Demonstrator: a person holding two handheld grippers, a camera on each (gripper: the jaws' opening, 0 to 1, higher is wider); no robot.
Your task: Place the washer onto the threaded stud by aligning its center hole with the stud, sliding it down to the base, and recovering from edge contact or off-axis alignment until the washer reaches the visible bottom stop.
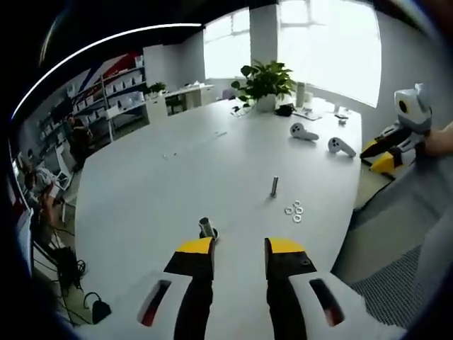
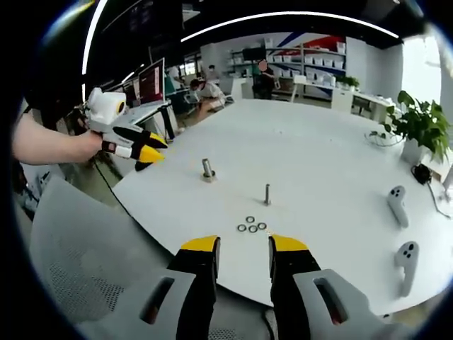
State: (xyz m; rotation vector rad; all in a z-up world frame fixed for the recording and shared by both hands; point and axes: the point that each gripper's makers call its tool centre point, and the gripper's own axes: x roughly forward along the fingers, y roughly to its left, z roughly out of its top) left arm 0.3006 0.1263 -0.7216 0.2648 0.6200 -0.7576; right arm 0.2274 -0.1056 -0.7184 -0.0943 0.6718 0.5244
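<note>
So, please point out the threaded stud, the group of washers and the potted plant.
threaded stud (image 2: 267, 194), right gripper view, middle of its shaft.
washers (image 2: 252, 226), right gripper view, on one ring of the cluster.
potted plant (image 1: 265, 80), left gripper view, on its leaves.

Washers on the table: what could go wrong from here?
The washers lie flat and close together, so the open right gripper may nudge or pick two at once. The thin stud stands apart from them, so off-axis alignment is likely. A second bolt could be mistaken for the target.
</note>
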